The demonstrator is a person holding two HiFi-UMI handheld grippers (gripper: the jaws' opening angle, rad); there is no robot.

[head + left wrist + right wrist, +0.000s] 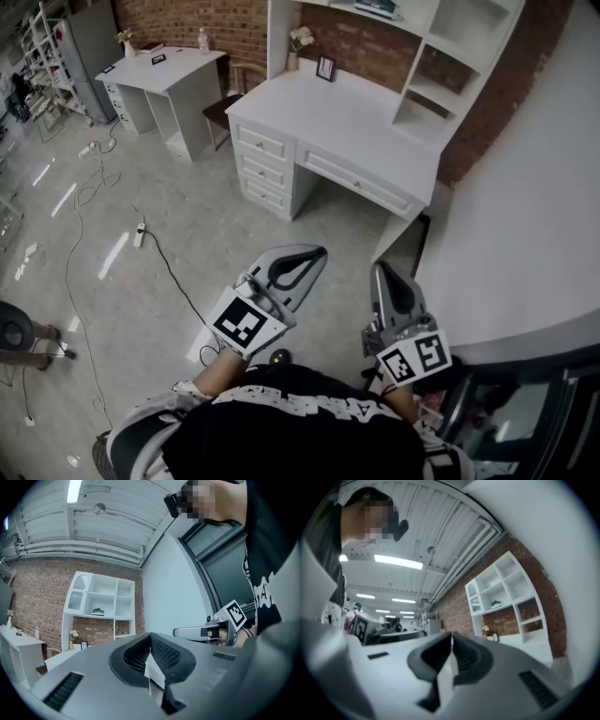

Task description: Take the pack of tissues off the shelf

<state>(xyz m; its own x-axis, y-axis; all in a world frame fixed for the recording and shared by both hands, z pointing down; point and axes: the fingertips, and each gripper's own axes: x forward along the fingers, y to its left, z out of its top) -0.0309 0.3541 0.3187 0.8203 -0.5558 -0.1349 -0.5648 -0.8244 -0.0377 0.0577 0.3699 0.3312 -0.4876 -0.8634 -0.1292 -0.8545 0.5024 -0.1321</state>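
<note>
Bright, even indoor light from ceiling tube lights (398,562); one clips to white at the top left of the left gripper view. Head view is sharp, with pale glare streaks on the floor (114,253) and soft shadow under the desk (347,131). Both gripper views are fisheye, with black corners and bent lines at the rim. The right gripper (451,635) is blurred near the lens.

Staged study inside a lab hall, white worktops (337,122), shelf unit (441,56), brick wall (187,23), loose floor cables (84,187), ceiling strip lights (398,562).
</note>
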